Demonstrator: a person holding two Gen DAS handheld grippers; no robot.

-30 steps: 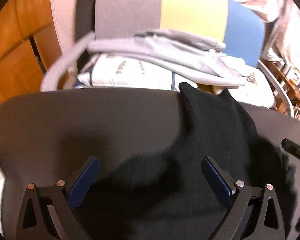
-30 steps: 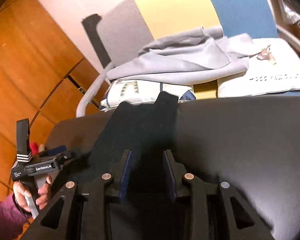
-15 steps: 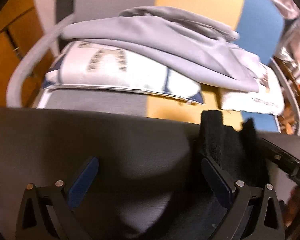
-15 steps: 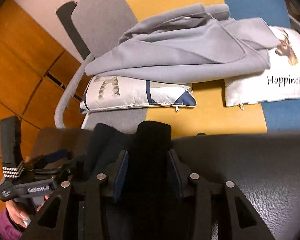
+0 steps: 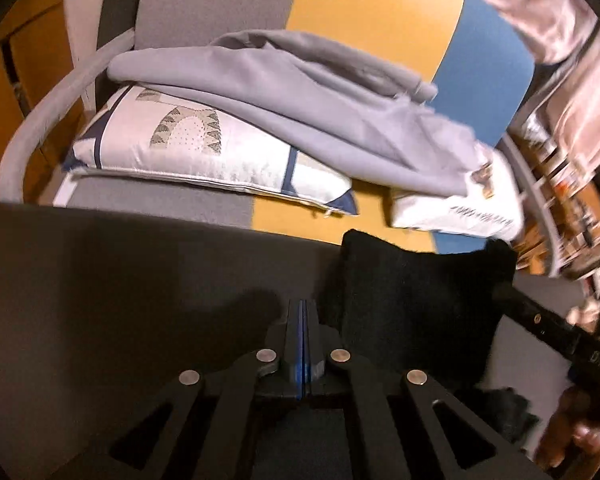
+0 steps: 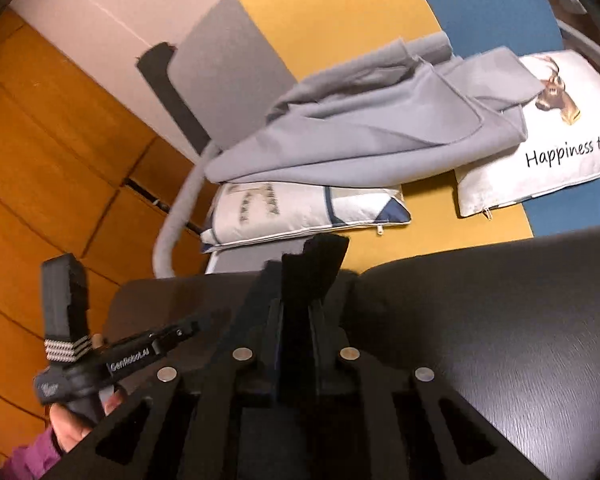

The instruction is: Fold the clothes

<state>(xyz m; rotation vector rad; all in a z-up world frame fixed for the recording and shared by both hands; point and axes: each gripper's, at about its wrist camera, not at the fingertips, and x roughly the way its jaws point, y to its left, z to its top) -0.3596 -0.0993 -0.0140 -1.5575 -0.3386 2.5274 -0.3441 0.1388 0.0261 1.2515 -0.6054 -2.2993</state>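
Black cloth (image 6: 314, 264) up off the table (image 6: 500, 300)
Right gripper (image 6: 296, 312) clamps it; left gripper (image 5: 303, 312) pressed shut — apparently on nothing.

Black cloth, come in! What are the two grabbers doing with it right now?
Left gripper shut, pads together, empty. Right gripper shut on black cloth at table edge. Nothing blocking.

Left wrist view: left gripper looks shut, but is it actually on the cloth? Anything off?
Yes. The left gripper is shut with its blue pads pressed together and no cloth between them; the black garment lies just to its right. The right gripper is shut on a fold of the garment. The grey hoodie on the cushions isn't folded.
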